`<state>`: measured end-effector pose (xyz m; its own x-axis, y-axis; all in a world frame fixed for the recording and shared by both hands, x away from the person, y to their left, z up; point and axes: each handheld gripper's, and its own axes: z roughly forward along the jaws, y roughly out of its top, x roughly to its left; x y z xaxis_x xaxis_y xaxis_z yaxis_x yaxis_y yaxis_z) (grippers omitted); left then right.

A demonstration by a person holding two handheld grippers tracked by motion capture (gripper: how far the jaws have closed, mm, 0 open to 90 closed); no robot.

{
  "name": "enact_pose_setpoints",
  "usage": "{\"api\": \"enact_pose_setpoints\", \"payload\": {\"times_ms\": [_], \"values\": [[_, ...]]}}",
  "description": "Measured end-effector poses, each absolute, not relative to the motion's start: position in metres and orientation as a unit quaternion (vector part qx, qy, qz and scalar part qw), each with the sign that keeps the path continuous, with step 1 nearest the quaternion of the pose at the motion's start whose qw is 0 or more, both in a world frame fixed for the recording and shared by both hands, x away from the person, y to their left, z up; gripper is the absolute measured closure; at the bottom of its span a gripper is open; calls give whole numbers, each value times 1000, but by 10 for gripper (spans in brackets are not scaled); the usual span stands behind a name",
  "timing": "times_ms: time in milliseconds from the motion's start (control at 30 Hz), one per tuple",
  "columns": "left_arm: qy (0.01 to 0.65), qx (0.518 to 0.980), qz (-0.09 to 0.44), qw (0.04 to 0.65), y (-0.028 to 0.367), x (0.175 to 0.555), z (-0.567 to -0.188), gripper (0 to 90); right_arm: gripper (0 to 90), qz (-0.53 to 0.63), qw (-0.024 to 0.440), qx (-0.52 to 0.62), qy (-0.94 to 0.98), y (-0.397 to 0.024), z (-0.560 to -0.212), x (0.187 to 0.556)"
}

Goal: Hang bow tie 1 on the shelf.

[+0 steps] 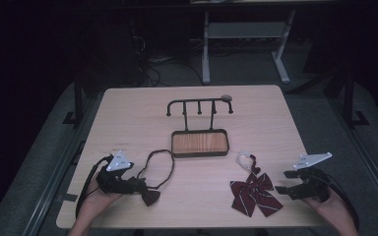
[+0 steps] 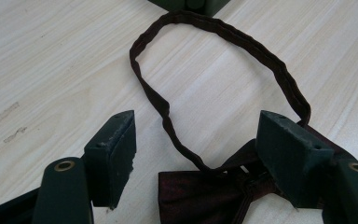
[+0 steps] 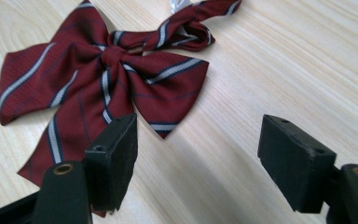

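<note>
Left gripper (image 2: 196, 154) gaped over dark bow tie (image 2: 205, 196), nothing pinched. Right gripper (image 3: 198, 158) released beside striped bow tie (image 3: 102, 79). Best clamped on knot, lifted toward rack (image 1: 199, 105).

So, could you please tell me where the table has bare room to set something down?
Free: the left side, beside the rack and tray; the right side past the tray; the front middle between the dark bow tie and striped bow. Crowded: the front corners, at the left tool and right tool.
</note>
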<state>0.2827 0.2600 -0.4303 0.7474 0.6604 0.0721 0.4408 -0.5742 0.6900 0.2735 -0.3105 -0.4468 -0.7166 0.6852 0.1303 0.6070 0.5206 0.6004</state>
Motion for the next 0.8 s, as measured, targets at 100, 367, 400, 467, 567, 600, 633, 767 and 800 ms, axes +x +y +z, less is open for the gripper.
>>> {"api": "enact_pose_setpoints", "payload": {"times_ms": [100,367,400,467,567,600,633,767,800], "values": [[316,872,164,336,260,283,-431,291,284,320,61,368,871,-308,-446,273],[313,874,160,336,260,282,-432,286,285,317,62,361,875,-299,-439,275],[311,875,160,336,260,282,-431,286,285,318,64,357,876,-297,-438,275],[312,874,160,337,260,281,-431,285,285,318,64,355,877,-295,-437,276],[312,875,159,335,260,281,-431,284,291,312,62,351,881,-291,-435,278],[312,875,159,335,259,282,-431,284,293,311,64,346,883,-290,-435,279],[312,874,159,335,259,282,-431,284,294,312,64,347,882,-289,-434,279],[313,873,160,337,259,282,-431,283,300,311,65,343,884,-286,-428,282],[314,873,160,338,259,282,-431,283,302,310,65,345,883,-285,-427,283]]}}
